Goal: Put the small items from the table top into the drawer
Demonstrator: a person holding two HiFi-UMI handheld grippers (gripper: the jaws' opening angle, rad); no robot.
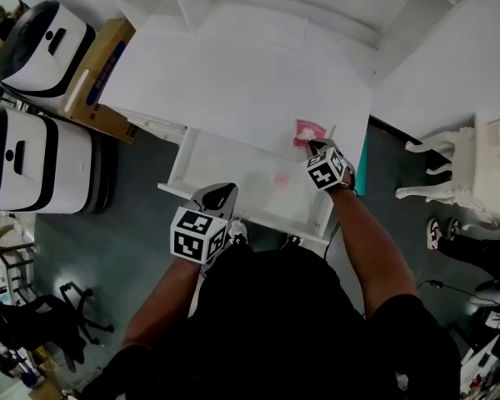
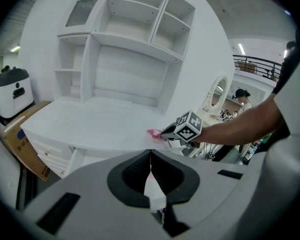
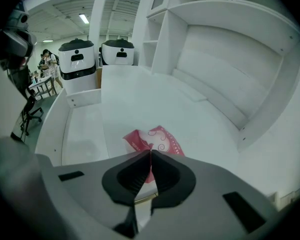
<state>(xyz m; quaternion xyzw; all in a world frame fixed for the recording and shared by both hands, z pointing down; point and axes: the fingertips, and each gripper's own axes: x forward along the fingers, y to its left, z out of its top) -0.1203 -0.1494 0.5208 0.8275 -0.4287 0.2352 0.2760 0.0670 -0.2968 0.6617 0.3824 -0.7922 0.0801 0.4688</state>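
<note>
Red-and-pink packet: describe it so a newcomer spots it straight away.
Start at the white desk with the shelf hutch and its open white drawer. Near the desk top's right front edge lies a crumpled red-and-pink packet, the right gripper shut on its near edge. It is the only coloured thing on that white top.

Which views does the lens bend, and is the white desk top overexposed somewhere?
Both gripper views: strong fisheye, the shelves curve, black corners. Head view: the desk top is washed out, almost featureless, while the pink packet is distinct.

Dark grey floor [image 1: 142, 215], white desk [image 1: 233, 82] with open shelves [image 2: 125, 44], cardboard box [image 1: 100, 69], ceiling strip light [image 3: 83, 18].
</note>
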